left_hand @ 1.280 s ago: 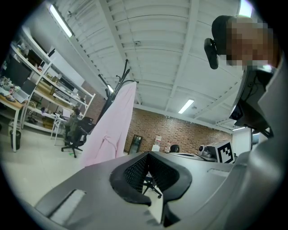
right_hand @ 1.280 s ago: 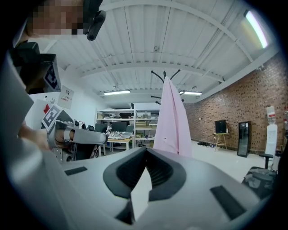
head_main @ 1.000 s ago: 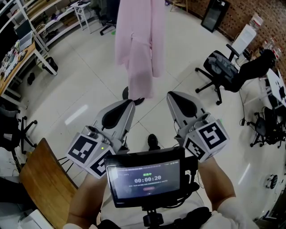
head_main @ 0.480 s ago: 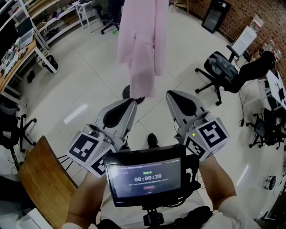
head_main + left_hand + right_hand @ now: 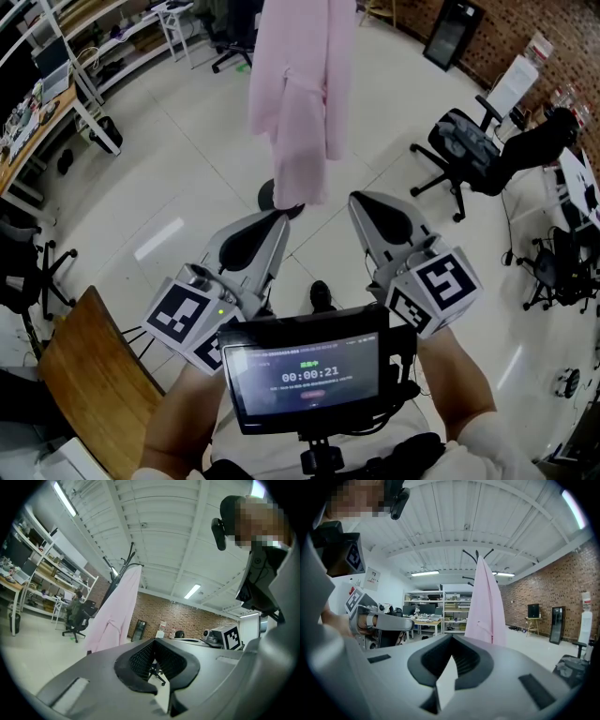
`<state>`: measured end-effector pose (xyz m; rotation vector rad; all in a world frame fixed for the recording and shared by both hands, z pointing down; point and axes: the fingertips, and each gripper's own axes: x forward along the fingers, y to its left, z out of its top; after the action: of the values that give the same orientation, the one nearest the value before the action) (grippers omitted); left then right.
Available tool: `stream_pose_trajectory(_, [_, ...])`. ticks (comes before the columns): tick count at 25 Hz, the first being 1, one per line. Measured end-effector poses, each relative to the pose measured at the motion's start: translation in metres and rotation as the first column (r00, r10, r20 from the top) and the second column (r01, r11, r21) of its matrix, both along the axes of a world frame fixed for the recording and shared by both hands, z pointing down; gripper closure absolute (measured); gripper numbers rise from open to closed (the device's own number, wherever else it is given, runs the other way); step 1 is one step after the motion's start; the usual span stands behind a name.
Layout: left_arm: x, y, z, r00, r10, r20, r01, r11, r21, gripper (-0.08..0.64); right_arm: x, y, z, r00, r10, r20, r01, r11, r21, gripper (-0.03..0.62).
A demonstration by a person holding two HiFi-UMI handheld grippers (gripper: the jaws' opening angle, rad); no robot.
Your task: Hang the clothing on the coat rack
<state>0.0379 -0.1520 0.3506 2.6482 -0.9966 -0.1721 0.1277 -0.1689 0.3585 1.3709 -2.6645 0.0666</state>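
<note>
Between the jaws of the left gripper (image 5: 270, 220) nothing is sitting, and they are pressing clenched together; the right gripper (image 5: 364, 202), just beside it on the right, is likewise holding its jaws clenched on nothing; both are pointing toward the far pink garment (image 5: 300, 94), which is hanging draped on the coat rack (image 5: 477, 554), apart from both grippers; near the person, a small screen (image 5: 305, 375) is glowing; far right, an office chair (image 5: 466, 142) is standing on the pale floor (image 5: 169, 187).
</note>
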Motion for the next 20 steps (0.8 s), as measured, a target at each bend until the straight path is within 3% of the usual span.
stream_pose_trajectory(20, [0.0029, -0.0011, 0.0055, 1.000, 0.008, -0.006, -0.008, 1.000, -0.020, 0.557, -0.0009, -0.0014, 0.0039, 1.000, 0.002, -0.027, -0.002, 1.000, -0.008, 0.591])
